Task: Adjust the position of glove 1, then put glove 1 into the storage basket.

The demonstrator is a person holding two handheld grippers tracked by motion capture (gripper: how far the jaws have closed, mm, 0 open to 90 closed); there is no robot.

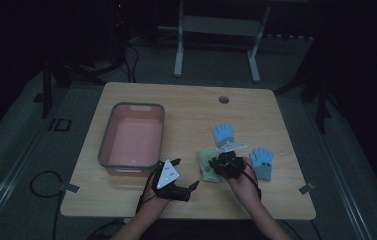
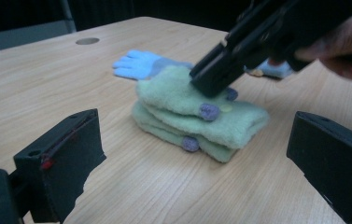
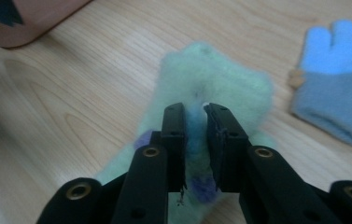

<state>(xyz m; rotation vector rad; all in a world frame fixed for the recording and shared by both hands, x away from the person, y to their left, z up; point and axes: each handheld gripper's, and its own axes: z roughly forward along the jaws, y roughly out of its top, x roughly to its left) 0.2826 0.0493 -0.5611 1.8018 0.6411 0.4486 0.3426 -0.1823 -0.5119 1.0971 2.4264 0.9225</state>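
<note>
On the wooden table point(image 1: 186, 107), the folded green glove point(image 2: 197, 116) lies near the front edge, between the pink bin point(image 1: 132, 135) and two blue gloves point(image 1: 224, 133). The right gripper point(image 3: 196, 119) points down on top of this green glove; its jaws stand slightly apart with a narrow gap, the tips touch the fabric, but whether they pinch it cannot be told. The left gripper point(image 2: 187, 154) is released, with its jaws wide apart, and it rests low over the table, just beside the green glove and facing it
</note>
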